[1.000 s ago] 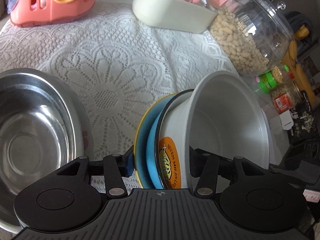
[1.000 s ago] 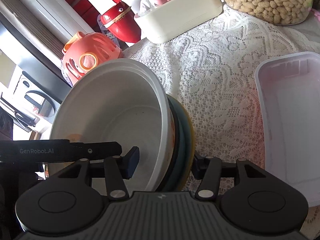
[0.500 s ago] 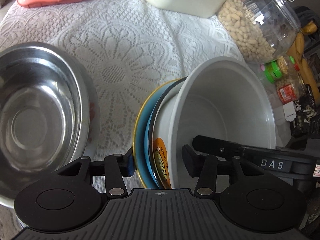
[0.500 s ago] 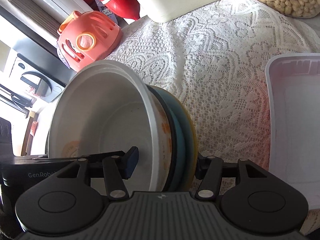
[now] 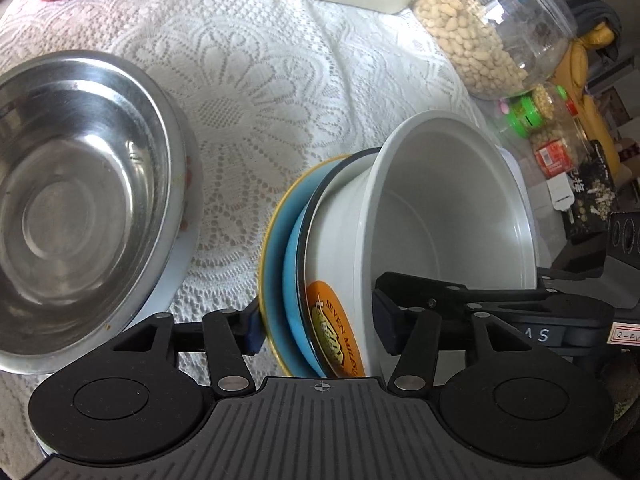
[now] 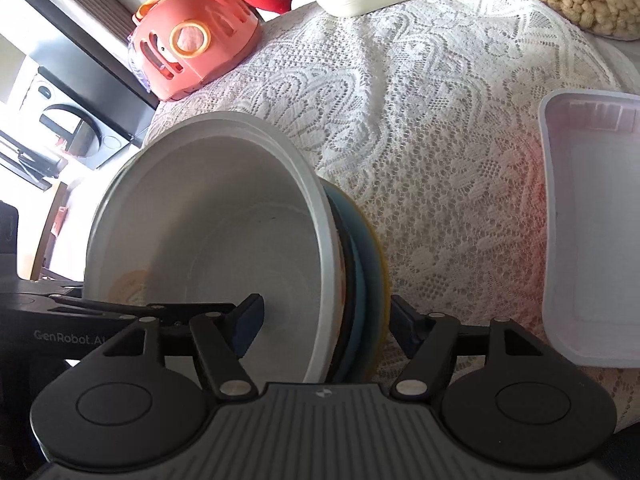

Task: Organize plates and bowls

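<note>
Stack of white bowl (image 5: 448, 216) + blue plate (image 5: 294, 256) + yellow-rimmed plate (image 5: 269, 248) clamped by left gripper (image 5: 318, 330) & right gripper (image 6: 326, 322), held tilted above lace cloth (image 5: 248, 80). Steel bowl (image 5: 76, 200) not yet stacked; stack not yet set down; task judged approx. midway.

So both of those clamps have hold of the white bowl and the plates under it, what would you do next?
Probably carry the stack over and lower it toward the steel bowl. The left hand-held gripper and right hand-held gripper both pinch the white bowl with the blue plate and yellow-rimmed plate, tilted on edge above the lace tablecloth.
</note>
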Motion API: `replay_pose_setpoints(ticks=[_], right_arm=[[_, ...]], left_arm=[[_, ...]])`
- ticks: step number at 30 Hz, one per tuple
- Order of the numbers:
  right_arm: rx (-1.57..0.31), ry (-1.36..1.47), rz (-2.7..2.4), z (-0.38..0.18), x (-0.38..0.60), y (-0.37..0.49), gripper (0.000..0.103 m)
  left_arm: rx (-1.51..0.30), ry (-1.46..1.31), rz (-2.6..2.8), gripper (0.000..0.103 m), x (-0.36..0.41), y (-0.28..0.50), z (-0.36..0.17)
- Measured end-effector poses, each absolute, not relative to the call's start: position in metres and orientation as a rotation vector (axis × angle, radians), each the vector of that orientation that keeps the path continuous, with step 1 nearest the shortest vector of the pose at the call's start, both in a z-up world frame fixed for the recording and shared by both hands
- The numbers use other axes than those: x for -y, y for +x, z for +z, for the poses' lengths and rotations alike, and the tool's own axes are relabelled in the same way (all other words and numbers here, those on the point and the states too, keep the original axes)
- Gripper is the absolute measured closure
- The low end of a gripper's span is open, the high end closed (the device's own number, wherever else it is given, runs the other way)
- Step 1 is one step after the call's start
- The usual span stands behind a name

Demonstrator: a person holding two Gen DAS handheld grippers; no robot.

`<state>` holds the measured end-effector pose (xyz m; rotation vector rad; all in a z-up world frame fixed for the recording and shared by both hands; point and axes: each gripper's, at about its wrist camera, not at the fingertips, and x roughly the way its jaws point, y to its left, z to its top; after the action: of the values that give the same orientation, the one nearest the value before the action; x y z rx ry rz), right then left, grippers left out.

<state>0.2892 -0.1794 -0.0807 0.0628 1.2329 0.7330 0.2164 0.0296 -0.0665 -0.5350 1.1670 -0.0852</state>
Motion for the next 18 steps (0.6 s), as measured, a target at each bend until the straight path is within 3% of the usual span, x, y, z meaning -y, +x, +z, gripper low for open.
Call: replay_pose_setpoints(ticks=[10,14,16,18], right_arm=[[-1.206,0.211,0.7,-0.092,0.198,0.289,0.025],[-1.231,0.31,0.703,-0.098,0.204,0.291,0.015],[-1.249,0.373,0.725,-0.102,0.208,0.292,0.0],[-1.304,0.48,0.758,-0.111,0.212,0.294,0.0]], left_arm=[[-1.102,-0.555,-0.06,0.041,-0.027,0.208,-0.068],[-1.091,-0.6,-0.053,0.043,-0.032,0.205,-0.07],[-1.092,-0.584,-0.053,0.043,-0.031,0.205,-0.069],[-1.096,-0.586,-0.058,0.043,-0.031,0.205,-0.07]])
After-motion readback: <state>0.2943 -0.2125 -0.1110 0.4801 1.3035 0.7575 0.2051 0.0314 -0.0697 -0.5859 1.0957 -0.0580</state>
